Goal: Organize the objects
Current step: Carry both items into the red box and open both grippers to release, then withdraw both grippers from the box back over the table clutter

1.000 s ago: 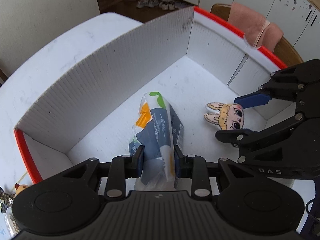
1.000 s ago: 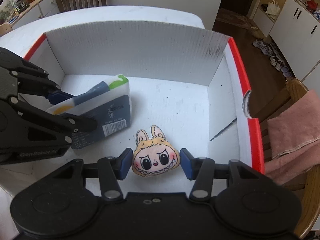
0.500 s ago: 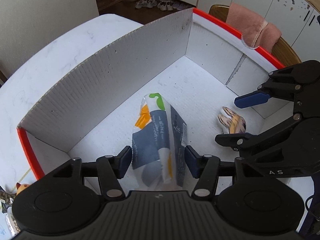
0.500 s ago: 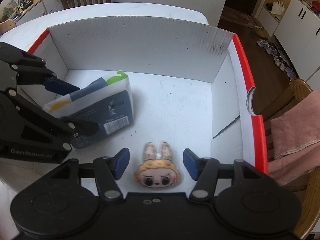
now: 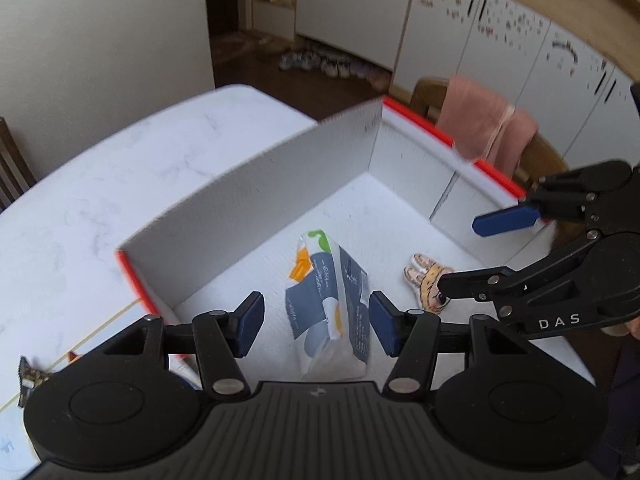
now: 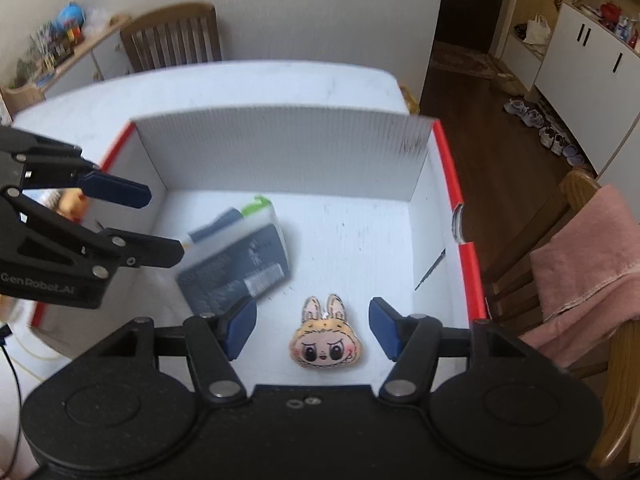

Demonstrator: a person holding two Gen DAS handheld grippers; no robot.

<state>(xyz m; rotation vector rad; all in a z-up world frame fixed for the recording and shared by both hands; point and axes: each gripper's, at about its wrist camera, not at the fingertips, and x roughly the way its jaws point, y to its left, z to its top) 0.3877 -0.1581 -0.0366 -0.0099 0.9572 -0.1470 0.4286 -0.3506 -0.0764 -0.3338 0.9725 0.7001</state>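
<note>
A white cardboard box (image 5: 260, 200) with red rims stands on the table. On its floor lies a dark blue, white and orange packet (image 5: 328, 300) (image 6: 240, 264). My left gripper (image 5: 316, 322) (image 6: 164, 224) hangs above it, open, its pads clear of the packet on both sides. A small rabbit-eared plush face (image 6: 326, 340) (image 5: 426, 280) lies face up on the box floor to the right of the packet. My right gripper (image 6: 312, 326) (image 5: 460, 254) is above the plush with its jaws opening, not touching it.
The box sits on a white table (image 5: 100, 184). A wooden chair draped with a pink towel (image 6: 588, 252) stands close to the box's right wall. Another chair (image 6: 172, 36) is at the far side. Small items (image 5: 32, 376) lie on the table left of the box.
Both grippers let go and opened: the packet and the plush now lie loose on the box floor. Both grippers have risen and pulled back, so the box looks smaller.
</note>
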